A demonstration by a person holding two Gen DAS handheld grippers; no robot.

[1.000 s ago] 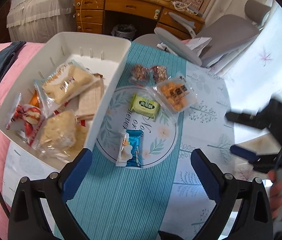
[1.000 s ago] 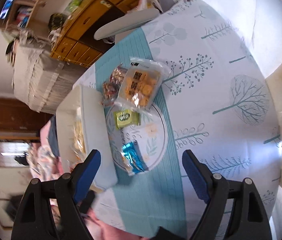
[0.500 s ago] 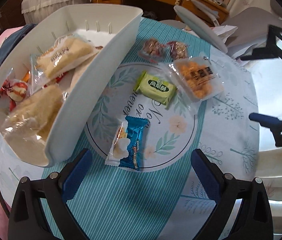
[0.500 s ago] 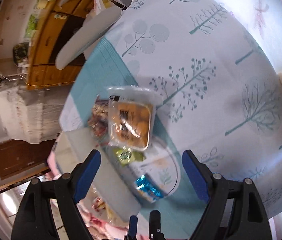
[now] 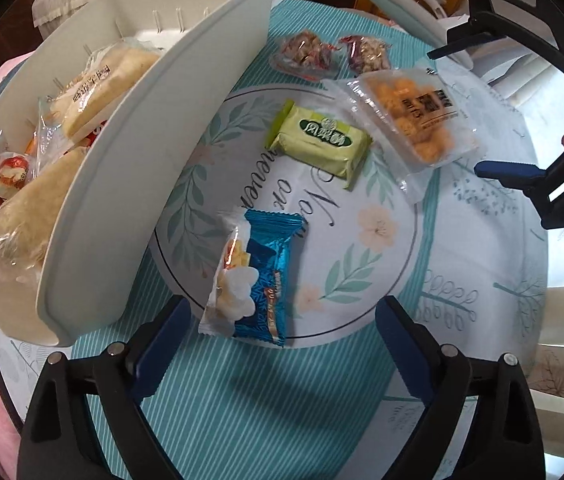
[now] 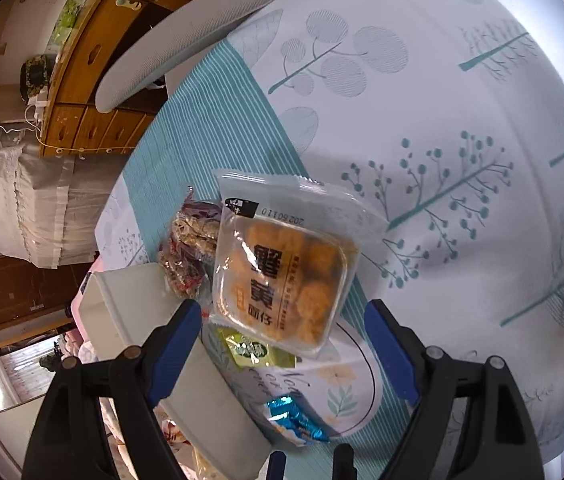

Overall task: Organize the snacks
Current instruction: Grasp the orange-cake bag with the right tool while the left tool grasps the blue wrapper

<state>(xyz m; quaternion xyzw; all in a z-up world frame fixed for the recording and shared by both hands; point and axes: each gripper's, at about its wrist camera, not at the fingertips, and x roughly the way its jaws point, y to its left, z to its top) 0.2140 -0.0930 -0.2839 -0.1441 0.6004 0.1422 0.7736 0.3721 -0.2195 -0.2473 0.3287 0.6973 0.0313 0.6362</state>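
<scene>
Left gripper [image 5: 282, 334] is pointing steeply down over the blue packet [image 5: 256, 276], jaws wide but closing, with nothing pressed between the pads. The packet's near end is lying between the two blue fingertips [image 5: 164, 340], flat on the round printed mat [image 5: 365, 264].

Right gripper [image 6: 283, 338] is hanging wide and empty above the clear tray pack of orange puffs [image 6: 282, 268]; its pads are straddling the pack's near edge without touching.

Judgement on the step: each hand appears to be lining up on one loose snack to carry into the white bin [image 5: 186, 128]. The blue packet is thin and slick, so the left pads probably need to go right down to the cloth and pinch across the narrow width. The tray pack is wide and crinkly; gripping the rigid tray rather than the loose film edge looks safer.

Edges and room:
- Bin wall is standing just beside the blue packet on the left; little slack for that finger.
- Green bar [image 5: 319, 142] and two small nut packs [image 5: 307, 54] are lying between the two targets, near the tray pack.
- Open tablecloth [image 6: 461, 140] to the right of the tray pack is giving the right hand free room.
- The two grippers are working near each other; lifting in turn seems wiser.
</scene>
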